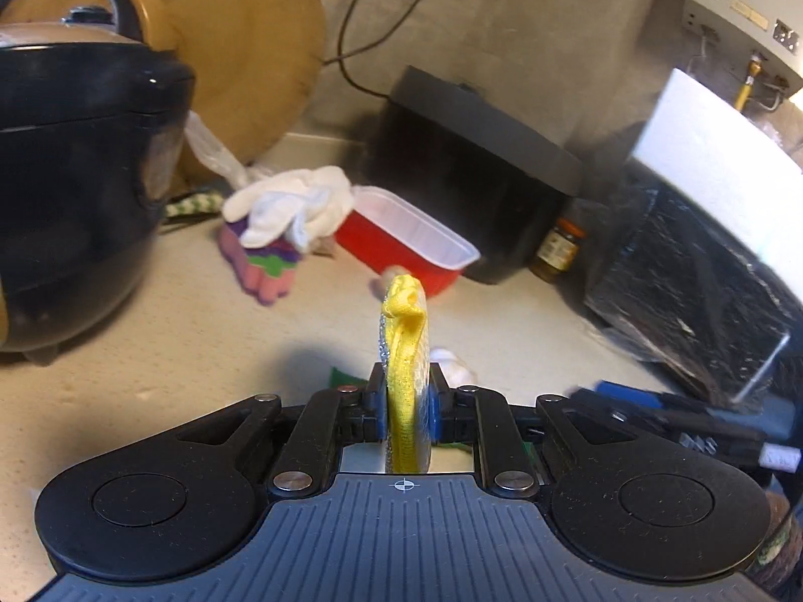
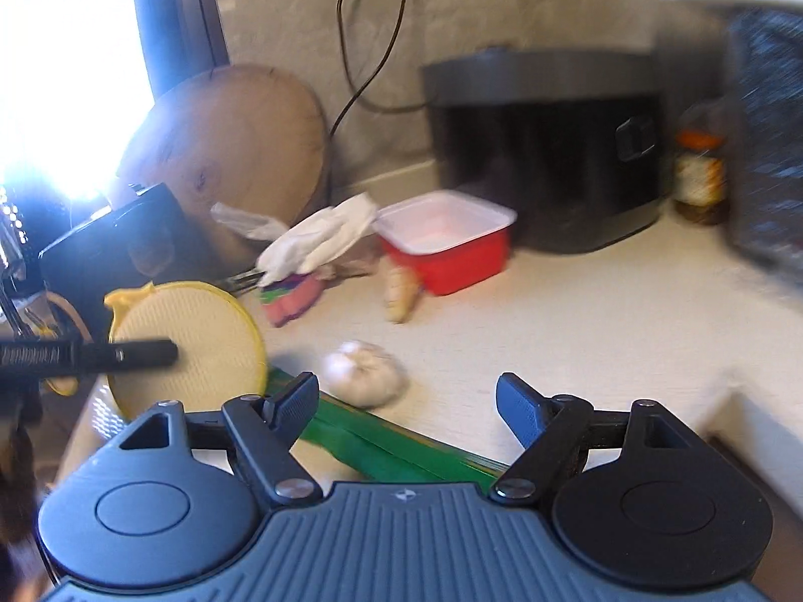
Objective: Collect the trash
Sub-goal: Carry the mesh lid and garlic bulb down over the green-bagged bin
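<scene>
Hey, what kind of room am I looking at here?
Most likely a home kitchen counter: a black rice cooker stands beside a round wooden chopping board leaning on the wall, with a garlic bulb and a red food tray lying about.

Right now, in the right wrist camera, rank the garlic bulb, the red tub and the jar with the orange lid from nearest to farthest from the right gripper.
1. Garlic bulb, just ahead of the right gripper, slightly left.
2. Red tub, farther back, near centre.
3. Jar with the orange lid, far right, at the wall.
</scene>
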